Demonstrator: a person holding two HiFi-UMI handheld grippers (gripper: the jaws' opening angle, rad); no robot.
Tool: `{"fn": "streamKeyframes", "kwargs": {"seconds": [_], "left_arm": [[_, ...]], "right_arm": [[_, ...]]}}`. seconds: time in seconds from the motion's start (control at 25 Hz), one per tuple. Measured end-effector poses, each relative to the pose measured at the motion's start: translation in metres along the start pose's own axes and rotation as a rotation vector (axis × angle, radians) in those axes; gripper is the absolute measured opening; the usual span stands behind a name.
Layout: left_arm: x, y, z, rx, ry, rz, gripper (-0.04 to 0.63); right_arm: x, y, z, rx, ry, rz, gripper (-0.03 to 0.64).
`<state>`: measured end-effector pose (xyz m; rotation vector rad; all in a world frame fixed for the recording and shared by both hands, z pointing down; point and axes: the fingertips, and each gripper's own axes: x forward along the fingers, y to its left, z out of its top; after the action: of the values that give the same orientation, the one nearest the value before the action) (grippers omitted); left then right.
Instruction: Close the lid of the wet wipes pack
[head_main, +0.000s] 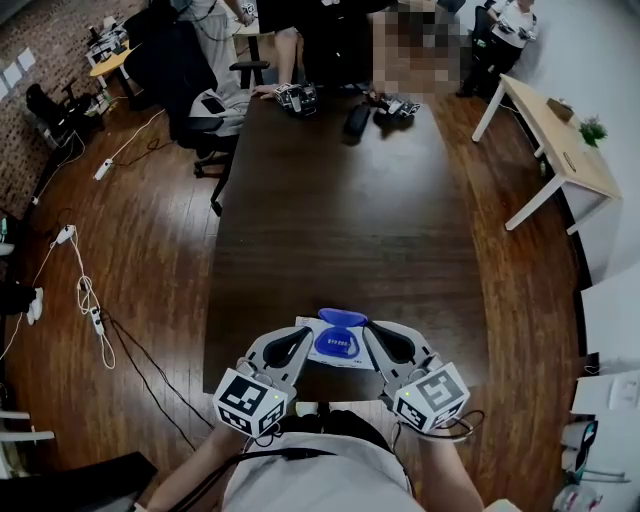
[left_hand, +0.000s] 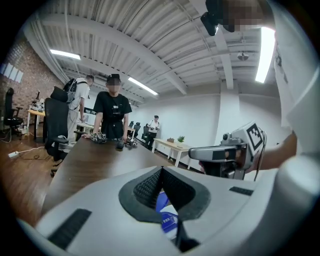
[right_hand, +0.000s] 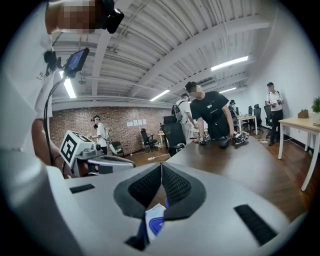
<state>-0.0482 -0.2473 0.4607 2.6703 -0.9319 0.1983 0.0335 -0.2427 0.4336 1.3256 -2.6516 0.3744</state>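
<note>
Here the wet wipes pack (head_main: 337, 347) lies nine-to-three, its open lid (head_main: 341, 317) pointing twelve; left gripper (head_main: 306, 333) and right gripper (head_main: 369, 327) flank it, jaws closed, empty.

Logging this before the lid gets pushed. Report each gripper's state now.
Left gripper: fingers closed, holding nothing.
Right gripper: fingers closed, holding nothing.

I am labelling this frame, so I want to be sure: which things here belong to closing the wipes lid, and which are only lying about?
For the job: wet wipes pack, its open blue lid, left gripper, right gripper.
Lying about: devices at the far end, white desk, potted plant, power strip.
</note>
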Motion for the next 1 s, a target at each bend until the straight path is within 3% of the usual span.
{"fn": "streamKeyframes", "kwargs": {"seconds": [0.48,0.6,0.76,1.0], "left_arm": [[0.014,0.004,-0.053,-0.03,0.111,0.092,0.002],[0.015,0.0,-0.062,-0.043,0.129,0.097,0.002],[0.016,-0.001,-0.073,-0.057,0.15,0.109,0.002],[0.016,0.002,-0.084,-0.091,0.166,0.14,0.002]], "right_arm": [[0.025,-0.035,-0.061,-0.099,0.127,0.102,0.011],[0.03,-0.037,-0.084,-0.119,0.193,0.137,0.082],[0.037,-0.041,-0.108,-0.155,0.28,0.168,0.126],[0.052,-0.051,-0.125,-0.168,0.319,0.198,0.137]]}}
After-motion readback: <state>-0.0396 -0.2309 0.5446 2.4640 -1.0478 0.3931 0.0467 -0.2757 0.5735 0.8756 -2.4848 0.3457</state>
